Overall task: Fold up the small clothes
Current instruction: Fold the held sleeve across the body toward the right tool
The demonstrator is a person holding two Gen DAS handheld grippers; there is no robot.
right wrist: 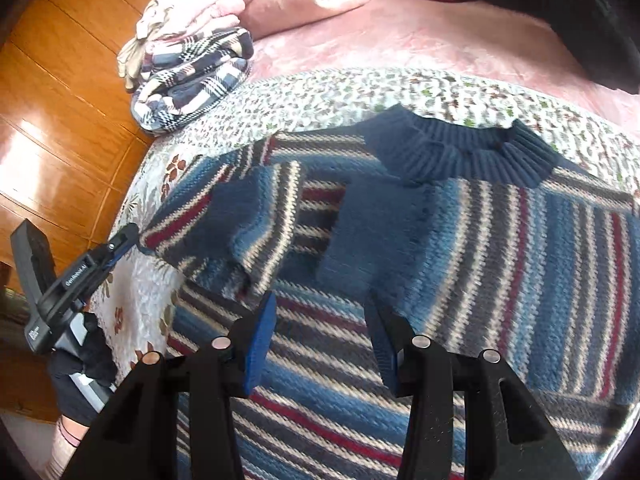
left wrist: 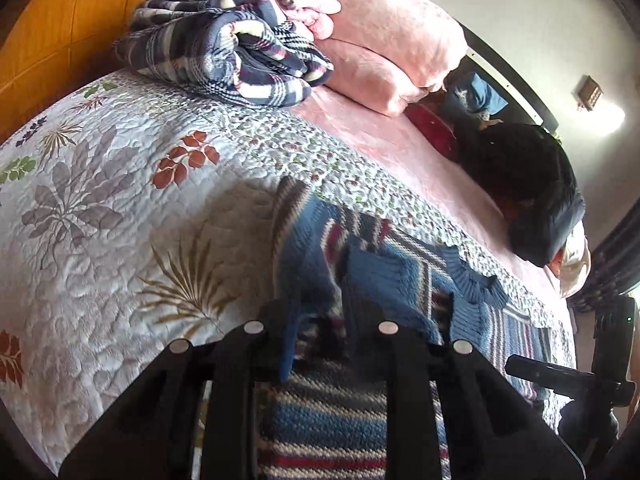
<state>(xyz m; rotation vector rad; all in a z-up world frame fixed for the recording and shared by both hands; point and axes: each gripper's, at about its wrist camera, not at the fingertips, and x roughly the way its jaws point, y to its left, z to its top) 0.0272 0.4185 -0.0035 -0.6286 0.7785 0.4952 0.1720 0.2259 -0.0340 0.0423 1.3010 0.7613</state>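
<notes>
Knitted wool in blue, cream and dark-red stripes makes up the sweater (right wrist: 460, 240), which lies spread on the floral quilt (left wrist: 100, 200) of a bed, its ribbed navy collar (right wrist: 460, 156) toward the pink blanket (right wrist: 400, 40). One sleeve (right wrist: 224, 216) is already laid across the chest, its cuff end near the left gripper (right wrist: 132, 240). In the right wrist view the left gripper pinches the sleeve edge at the side of the sweater, jaws closed on the knit; its own camera shows fabric bunched between the fingers. The right gripper (right wrist: 324, 336) hovers above the lower body of the sweater with jaws apart and nothing between them. The step in hand appears to be settling the folded sleeve before the body is folded. To do this well, the left gripper should draw the sleeve flat and parallel to the side seam, then release only once the knit lies without a ridge. The right gripper should take hold of the hem rather than the middle of the panel, since thick knit bunches when pinched mid-surface. Both grips should catch a single layer edge cleanly; a loose stitch may snag on a pad. A plaid blanket (left wrist: 224, 52) is stacked well apart, near the pillows.
</notes>
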